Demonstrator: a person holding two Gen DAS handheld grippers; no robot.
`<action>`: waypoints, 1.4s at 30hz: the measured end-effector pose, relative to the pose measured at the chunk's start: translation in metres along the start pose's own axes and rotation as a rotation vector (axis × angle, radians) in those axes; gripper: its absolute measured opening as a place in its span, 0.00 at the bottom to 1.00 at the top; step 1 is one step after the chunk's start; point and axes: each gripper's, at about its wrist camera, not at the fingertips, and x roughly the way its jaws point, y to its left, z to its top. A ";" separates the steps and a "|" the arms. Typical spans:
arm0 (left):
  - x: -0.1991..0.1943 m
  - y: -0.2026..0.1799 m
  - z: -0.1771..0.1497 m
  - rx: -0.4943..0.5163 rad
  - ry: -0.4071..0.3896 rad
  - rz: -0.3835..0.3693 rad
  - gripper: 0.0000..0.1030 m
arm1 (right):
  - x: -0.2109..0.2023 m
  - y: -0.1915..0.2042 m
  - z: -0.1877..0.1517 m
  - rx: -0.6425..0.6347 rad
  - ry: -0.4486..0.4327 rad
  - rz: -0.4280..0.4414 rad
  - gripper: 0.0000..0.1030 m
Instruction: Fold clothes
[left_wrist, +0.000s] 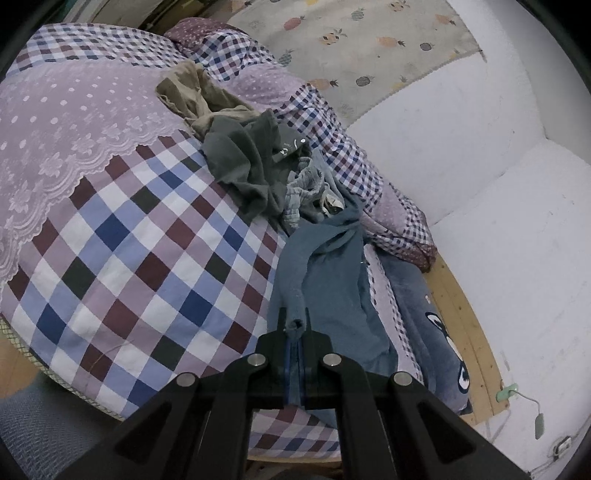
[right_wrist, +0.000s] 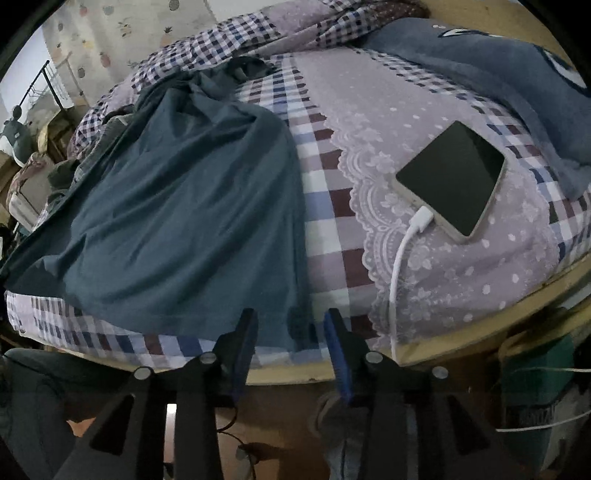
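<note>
In the left wrist view the left gripper (left_wrist: 295, 328) sits at the lower centre with its jaws pressed together on a bunched edge of the blue garment (left_wrist: 332, 273), which trails up from the pinch into a crumpled heap in mid frame, beside a grey garment (left_wrist: 240, 166) and a tan one (left_wrist: 192, 96), all on the checked bedspread (left_wrist: 129, 251); the grip holds only a narrow roll of cloth, so I judge a sharp pull could slip it free or drag the heap along. In the right wrist view the right gripper (right_wrist: 291, 332) stands at the lower centre with jaws apart, astride the garment's near hem at the bed's edge, closed on nothing; the cloth fills the left of the frame, rumpled rather than flat. Only this view shows the phone (right_wrist: 450, 181) and its white cable (right_wrist: 399, 266) at the right, near the hem; a sweep could snag the cable. Only the left view shows the other clothes.
</note>
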 end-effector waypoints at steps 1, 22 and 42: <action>0.000 0.000 0.000 0.001 0.001 0.002 0.01 | 0.003 0.001 0.001 -0.005 0.008 0.000 0.39; -0.004 -0.002 -0.004 0.021 0.018 0.035 0.01 | -0.010 0.022 -0.006 -0.138 0.041 -0.108 0.03; -0.054 -0.021 -0.049 0.068 0.071 0.060 0.00 | -0.068 0.003 -0.006 -0.260 0.092 -0.261 0.02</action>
